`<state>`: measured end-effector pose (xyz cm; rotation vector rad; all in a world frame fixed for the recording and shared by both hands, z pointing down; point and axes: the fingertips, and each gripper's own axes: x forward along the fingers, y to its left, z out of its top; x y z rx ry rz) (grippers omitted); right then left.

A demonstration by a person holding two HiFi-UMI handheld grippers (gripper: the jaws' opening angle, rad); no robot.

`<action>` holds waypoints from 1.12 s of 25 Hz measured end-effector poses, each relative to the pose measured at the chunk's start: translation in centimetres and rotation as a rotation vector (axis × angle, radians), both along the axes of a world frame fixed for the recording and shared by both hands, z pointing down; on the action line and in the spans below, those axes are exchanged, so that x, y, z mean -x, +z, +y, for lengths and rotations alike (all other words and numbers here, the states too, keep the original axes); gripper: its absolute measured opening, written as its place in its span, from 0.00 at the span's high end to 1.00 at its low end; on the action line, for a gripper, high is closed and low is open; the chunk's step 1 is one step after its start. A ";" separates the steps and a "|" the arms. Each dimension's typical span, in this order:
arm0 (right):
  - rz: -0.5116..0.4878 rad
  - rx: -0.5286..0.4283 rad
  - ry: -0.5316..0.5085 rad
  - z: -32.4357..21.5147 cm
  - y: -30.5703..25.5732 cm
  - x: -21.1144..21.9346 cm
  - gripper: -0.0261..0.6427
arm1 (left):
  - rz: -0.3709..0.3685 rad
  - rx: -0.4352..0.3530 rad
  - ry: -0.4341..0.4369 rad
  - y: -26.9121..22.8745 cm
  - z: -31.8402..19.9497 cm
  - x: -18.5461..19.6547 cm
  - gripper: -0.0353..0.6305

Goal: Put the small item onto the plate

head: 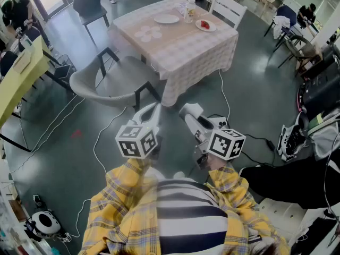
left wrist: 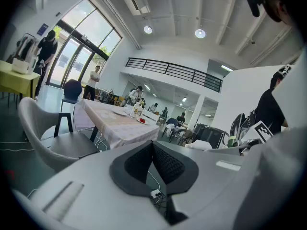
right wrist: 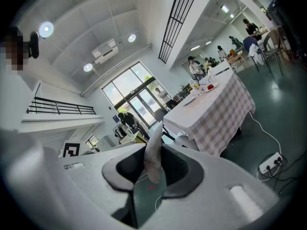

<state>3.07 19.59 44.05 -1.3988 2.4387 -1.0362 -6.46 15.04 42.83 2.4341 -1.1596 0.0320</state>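
Approach step, nothing picked up yet. The left gripper (head: 155, 107) is clenched, pads meeting, empty. The right gripper (head: 187, 110) has its jaws slightly parted and is empty too; the pale shape in its gap looks like the grey chair (head: 106, 84) beyond. Both are well apart from the checked-cloth table (head: 186, 54) at 12 o'clock. The small red item (head: 204, 24) lies on a small plate (head: 212, 28) at the table's 2 o'clock corner. A bottle (head: 189, 9) stands at its 10 o'clock, with an empty white plate (head: 167, 19) at the bottle's 8 o'clock, probably the target. Best move: pass right of the chair, mind the floor cable (head: 98, 139), widen the right jaws before reaching, come in low, and pinch only the item, not the rim.
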 end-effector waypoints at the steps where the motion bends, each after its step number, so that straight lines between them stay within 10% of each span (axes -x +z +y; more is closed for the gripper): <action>1: -0.002 0.009 -0.001 0.4 0.2 0.1 0.83 | -0.001 0.012 0.003 0.3 0.4 0.0 0.97; 28: -0.093 0.060 -0.016 2.1 1.0 -1.0 0.83 | 0.006 0.063 0.002 1.6 2.1 -1.5 0.97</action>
